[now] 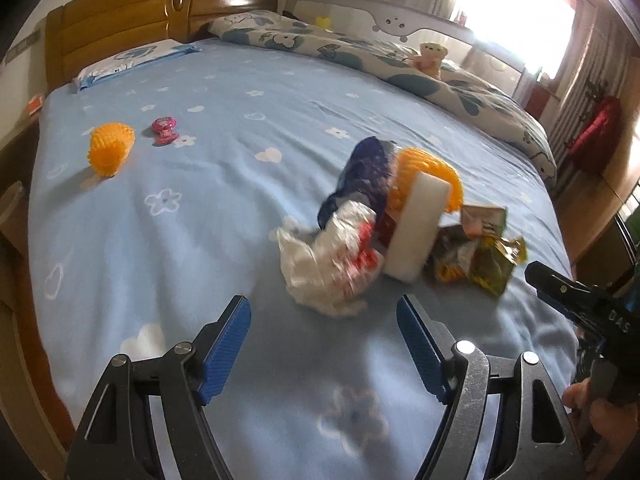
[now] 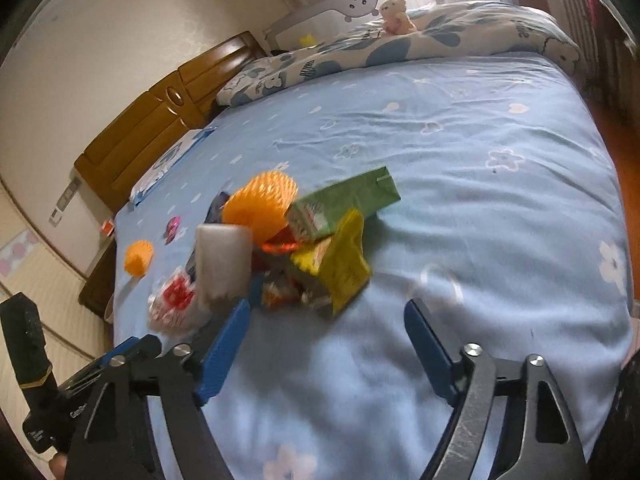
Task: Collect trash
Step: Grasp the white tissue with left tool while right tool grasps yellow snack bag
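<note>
Daylight enters through the far window (image 1: pixel 532 12), blown out to white glare. The bed (image 1: pixel 240 120) is evenly lit with soft shadows. The trash pile (image 1: pixel 384 232) shows motion blur. Fisheye distortion bends edges; corners vignette dark.

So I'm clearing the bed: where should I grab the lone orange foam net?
Probably across the orange foam net, tool descending from above with its open end sideways. It lies alone on the sheet, and its soft mesh should squash between the fingers.

Home bedroom: bed (image 1: pixel 208 128) with wooden headboard (image 1: pixel 132 20), floral duvet (image 1: pixel 360 56), teddy bear (image 1: pixel 430 58), sunlit window (image 1: pixel 532 12).
</note>
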Demonstrator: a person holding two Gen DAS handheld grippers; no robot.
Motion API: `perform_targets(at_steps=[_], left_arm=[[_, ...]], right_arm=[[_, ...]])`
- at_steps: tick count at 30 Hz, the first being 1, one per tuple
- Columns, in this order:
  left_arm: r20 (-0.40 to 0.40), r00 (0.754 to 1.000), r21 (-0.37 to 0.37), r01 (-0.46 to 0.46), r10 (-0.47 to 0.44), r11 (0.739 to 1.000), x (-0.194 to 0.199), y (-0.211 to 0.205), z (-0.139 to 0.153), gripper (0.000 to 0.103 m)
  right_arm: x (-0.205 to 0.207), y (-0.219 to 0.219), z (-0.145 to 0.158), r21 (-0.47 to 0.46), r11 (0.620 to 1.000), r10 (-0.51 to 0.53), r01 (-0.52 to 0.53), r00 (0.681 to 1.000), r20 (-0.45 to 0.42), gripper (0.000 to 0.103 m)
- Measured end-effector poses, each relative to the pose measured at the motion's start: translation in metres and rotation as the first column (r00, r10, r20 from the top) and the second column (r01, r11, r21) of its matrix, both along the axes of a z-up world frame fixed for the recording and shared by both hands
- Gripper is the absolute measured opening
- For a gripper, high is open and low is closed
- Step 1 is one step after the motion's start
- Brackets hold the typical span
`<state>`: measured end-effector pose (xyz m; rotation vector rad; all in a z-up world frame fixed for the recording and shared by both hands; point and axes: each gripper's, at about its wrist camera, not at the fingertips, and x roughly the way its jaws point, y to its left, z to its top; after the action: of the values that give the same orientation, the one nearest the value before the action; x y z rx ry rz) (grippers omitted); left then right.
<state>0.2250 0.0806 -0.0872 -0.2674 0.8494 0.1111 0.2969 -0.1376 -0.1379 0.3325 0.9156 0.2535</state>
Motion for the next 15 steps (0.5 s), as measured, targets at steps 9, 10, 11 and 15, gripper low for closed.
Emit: perform_targets(at_steps=[9, 10, 11, 15], left_arm=[[-0.029, 0.999, -0.055, 0.021, -0.023, 0.998, 0.037, 0.009, -0.026, 0.036], [-0.017, 1.0, -0.044, 0.02, -0.021, 0.999, 0.035, 0.008, -0.025, 0.034], [-0.008, 1.0, -0.036, 0.024, -0.024, 0.999, 0.034, 0.007, -0.023, 0.033], [0.015, 0.999, -0.04, 0.043, -0.043, 0.998, 0.021, 0.002, -0.017, 0.03]], right_arm=[[0.026, 0.006, -0.022, -0.032, 0.999, 0.003, -0.005, 0.999, -0.054, 0.016], [0.023, 0.006, -0.02, -0.032, 0.999, 0.008, -0.009, 0.999, -0.045, 0.01], [0.019, 0.007, -0.018, -0.042, 0.999, 0.011, -0.012, 0.999, -0.034, 0.006], [0.005, 0.0, -0.01, -0.032, 0.999, 0.01, -0.01, 1.0, -0.02, 0.0]])
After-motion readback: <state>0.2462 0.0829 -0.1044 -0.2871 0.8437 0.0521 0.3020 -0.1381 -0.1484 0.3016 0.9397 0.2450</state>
